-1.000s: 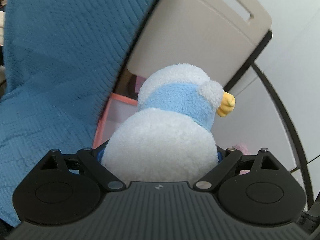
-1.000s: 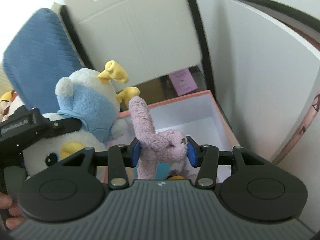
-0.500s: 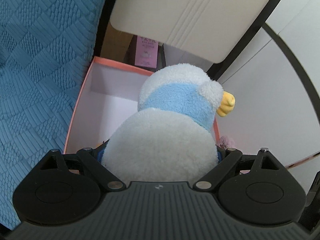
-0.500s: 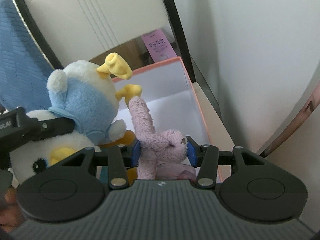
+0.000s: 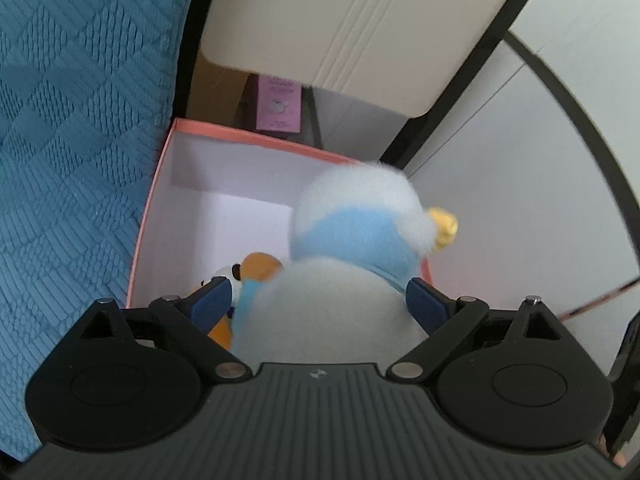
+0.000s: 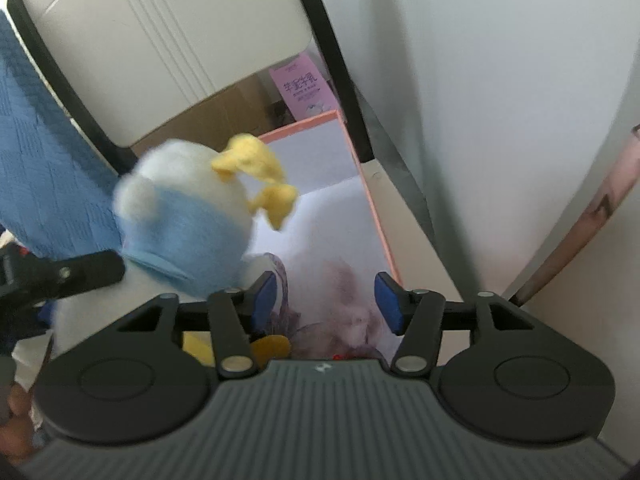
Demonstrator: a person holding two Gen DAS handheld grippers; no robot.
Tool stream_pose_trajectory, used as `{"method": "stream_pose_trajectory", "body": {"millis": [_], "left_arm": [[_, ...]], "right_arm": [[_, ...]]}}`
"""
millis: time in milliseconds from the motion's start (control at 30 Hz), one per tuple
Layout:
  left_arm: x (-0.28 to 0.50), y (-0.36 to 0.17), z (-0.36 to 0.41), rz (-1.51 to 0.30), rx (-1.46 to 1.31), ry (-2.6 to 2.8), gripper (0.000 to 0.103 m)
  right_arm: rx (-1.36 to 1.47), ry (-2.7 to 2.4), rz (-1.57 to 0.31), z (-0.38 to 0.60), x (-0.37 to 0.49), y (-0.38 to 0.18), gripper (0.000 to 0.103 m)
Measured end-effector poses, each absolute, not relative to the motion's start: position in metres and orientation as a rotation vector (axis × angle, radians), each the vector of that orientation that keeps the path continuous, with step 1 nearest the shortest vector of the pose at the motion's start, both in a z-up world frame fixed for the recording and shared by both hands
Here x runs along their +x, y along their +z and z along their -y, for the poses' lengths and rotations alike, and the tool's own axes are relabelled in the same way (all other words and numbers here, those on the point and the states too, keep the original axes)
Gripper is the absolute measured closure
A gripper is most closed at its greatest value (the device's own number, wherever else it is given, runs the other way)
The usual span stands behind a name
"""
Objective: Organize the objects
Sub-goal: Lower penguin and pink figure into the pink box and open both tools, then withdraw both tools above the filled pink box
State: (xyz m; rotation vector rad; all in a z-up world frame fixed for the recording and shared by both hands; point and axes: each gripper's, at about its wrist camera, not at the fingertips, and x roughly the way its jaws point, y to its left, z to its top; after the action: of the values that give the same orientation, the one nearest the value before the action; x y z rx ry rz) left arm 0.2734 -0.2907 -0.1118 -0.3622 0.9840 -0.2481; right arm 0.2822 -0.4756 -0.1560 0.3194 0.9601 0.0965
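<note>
Pink plush (image 6: 352,304) blurred below fingers (image 6: 387,300)

A white plush duck (image 5: 340,280) with a blue hood and yellow beak sits blurred over the white-lined, pink-rimmed box (image 5: 156,200). A blurred pink plush (image 6: 344,304) lies inside the box near its right wall.

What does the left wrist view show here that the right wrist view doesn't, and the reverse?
Only the left wrist view shows an orange-and-white plush low in the box, by the left gripper. Only the right wrist view shows the blurred pink plush between the open fingers of the right gripper. Both show the white-and-blue duck plush, the pink-rimmed box, the blue blanket and the purple carton.
</note>
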Motion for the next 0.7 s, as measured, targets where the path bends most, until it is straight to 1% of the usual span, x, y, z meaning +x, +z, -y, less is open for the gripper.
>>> {"method": "stream_pose_trajectory", "body": {"millis": [200, 233, 467, 500, 567, 600, 633, 700], "left_arm": [[0.249, -0.075, 0.277, -0.903, -0.318, -0.241, 0.007], [0.243, -0.069, 0.273, -0.889, -0.317, -0.243, 0.007], [0.208, -0.032, 0.253, -0.809, -0.32, -0.267, 0.007], [0.202, -0.026, 0.25, -0.798, -0.318, -0.27, 0.007], [0.19, -0.016, 0.243, -0.775, -0.319, -0.277, 0.005], [0.182, -0.01, 0.24, -0.764, -0.322, -0.282, 0.005], [0.176, -0.006, 0.237, -0.754, -0.323, -0.288, 0.004], [0.165, 0.002, 0.231, -0.737, -0.32, -0.3, 0.002]], "right_arm": [[0.311, 0.098, -0.898, 0.465, 0.267, -0.121, 0.044], [0.311, 0.103, -0.888, 0.478, 0.253, -0.117, 0.044], [0.298, 0.137, -0.837, 0.464, 0.214, -0.075, 0.043], [0.295, 0.144, -0.83, 0.462, 0.208, -0.07, 0.042], [0.292, 0.157, -0.815, 0.457, 0.199, -0.061, 0.026], [0.292, 0.165, -0.806, 0.454, 0.193, -0.056, 0.022], [0.293, 0.168, -0.801, 0.452, 0.189, -0.052, 0.016], [0.29, 0.173, -0.797, 0.449, 0.18, -0.044, 0.016]]}}
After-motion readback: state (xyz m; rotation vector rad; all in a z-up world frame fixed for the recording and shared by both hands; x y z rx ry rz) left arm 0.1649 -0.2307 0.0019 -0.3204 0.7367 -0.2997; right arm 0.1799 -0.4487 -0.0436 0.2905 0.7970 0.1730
